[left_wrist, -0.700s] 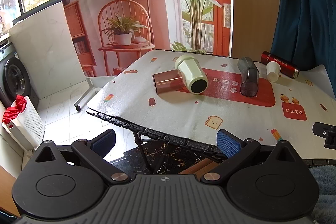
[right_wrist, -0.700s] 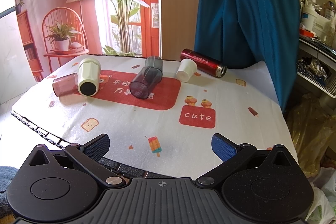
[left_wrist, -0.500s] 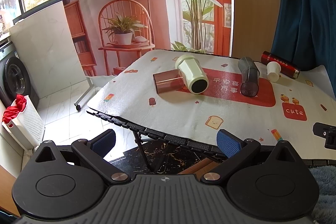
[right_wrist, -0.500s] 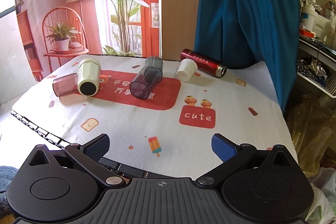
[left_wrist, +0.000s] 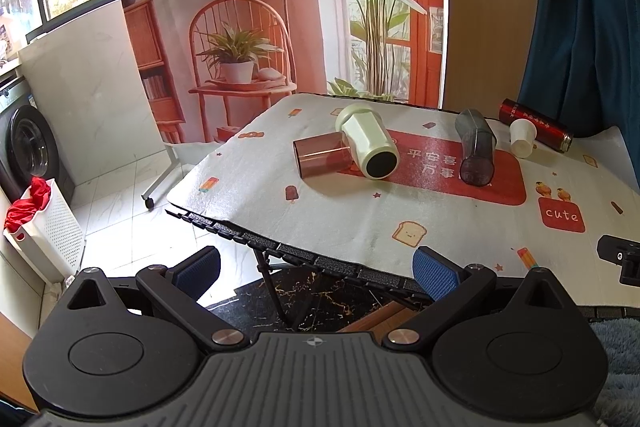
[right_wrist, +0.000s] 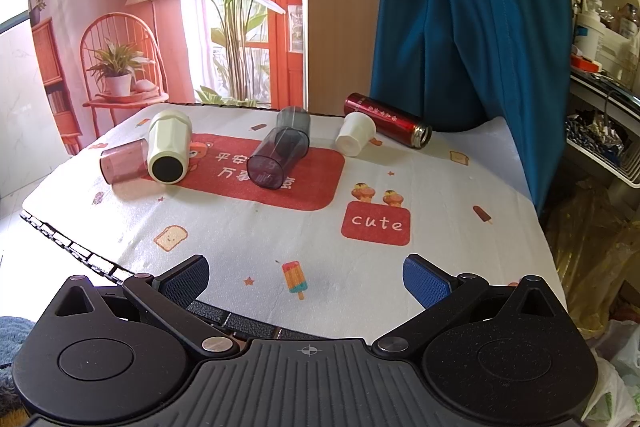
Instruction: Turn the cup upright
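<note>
Several cups lie on their sides on the table: a pink clear cup (left_wrist: 321, 159) (right_wrist: 123, 161), a cream faceted cup (left_wrist: 367, 142) (right_wrist: 168, 145), a dark smoky tumbler (left_wrist: 476, 152) (right_wrist: 281, 149), a small white cup (left_wrist: 522, 137) (right_wrist: 355, 133) and a red metal flask (left_wrist: 536, 124) (right_wrist: 387, 119). My left gripper (left_wrist: 316, 267) is open and empty, off the table's near left edge. My right gripper (right_wrist: 306, 279) is open and empty above the table's front edge. Both are far from the cups.
The table (right_wrist: 440, 195) carries a white cloth with a red mat (right_wrist: 312, 175) and a "cute" patch. A blue curtain (right_wrist: 472, 19) hangs behind on the right. A white laundry basket (left_wrist: 44, 223) and a washing machine (left_wrist: 28, 147) stand on the floor at left.
</note>
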Available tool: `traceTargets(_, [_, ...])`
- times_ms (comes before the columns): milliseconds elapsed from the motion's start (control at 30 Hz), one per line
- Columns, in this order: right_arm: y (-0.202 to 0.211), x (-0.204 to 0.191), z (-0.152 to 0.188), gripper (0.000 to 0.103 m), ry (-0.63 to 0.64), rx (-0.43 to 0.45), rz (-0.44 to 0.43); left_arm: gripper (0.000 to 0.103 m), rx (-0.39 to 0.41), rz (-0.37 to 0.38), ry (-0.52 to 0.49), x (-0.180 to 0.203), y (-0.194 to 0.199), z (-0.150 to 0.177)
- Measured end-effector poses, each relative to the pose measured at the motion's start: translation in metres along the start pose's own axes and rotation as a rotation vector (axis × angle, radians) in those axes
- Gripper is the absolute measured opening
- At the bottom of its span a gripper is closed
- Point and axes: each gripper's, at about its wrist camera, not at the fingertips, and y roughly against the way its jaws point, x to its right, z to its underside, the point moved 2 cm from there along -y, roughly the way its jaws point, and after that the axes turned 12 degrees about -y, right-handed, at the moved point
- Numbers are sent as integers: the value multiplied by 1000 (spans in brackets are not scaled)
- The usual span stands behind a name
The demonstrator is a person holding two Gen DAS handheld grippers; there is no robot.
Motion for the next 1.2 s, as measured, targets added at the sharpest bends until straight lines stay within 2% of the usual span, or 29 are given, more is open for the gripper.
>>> traceTargets(600, [0,0,0,103,0,-1,-1,103,-4,3,2,0,-2,1])
traceTargets(867, [-7,-6,6,103,12,-18,-26,103,-10,12,-5,0,-6,-1])
traceTargets(1200, [-22,-11,-9,103,41,-22,-9,103,2,6,-3,-3,-24,-13])
